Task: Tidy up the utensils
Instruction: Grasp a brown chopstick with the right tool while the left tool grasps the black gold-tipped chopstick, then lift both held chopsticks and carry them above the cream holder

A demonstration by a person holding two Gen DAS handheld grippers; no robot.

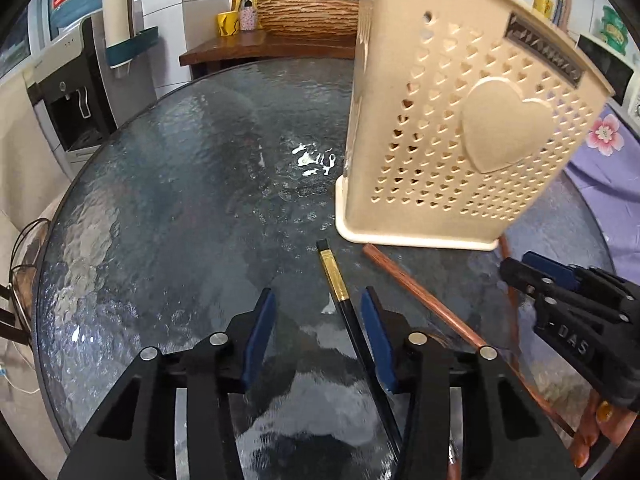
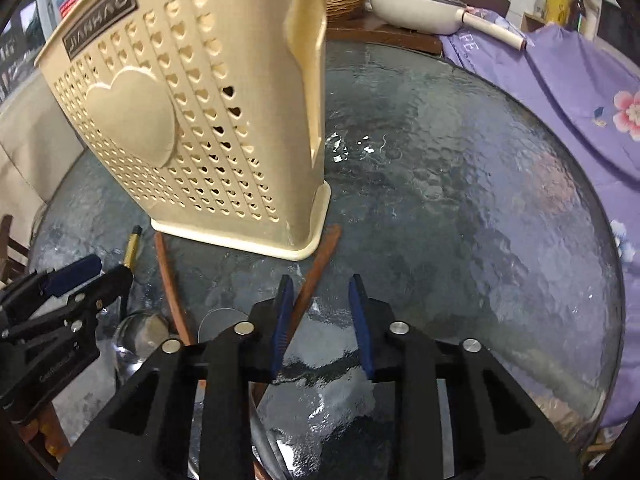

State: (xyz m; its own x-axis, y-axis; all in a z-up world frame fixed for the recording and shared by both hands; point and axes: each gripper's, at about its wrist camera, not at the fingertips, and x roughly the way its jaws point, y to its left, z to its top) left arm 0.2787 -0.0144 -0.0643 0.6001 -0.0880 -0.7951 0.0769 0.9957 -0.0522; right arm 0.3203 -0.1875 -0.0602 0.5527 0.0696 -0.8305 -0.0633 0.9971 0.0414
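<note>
We see a round glass table [image 1: 168, 184] carrying a beige holder [image 1: 460, 140], a black chopstick [image 1: 352, 320], and brown chopsticks [image 1: 420, 292].

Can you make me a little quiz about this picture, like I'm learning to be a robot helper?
1. True or false: the beige utensil holder is lying flat on its side.
2. What big raised shape is on the holder's front? A) star B) heart C) circle
3. Fill in: the black chopstick lying between the fingers of the left gripper has a ____ coloured band.

Key:
1. False. It stands upright on the glass table.
2. B, a heart.
3. Gold.
</note>
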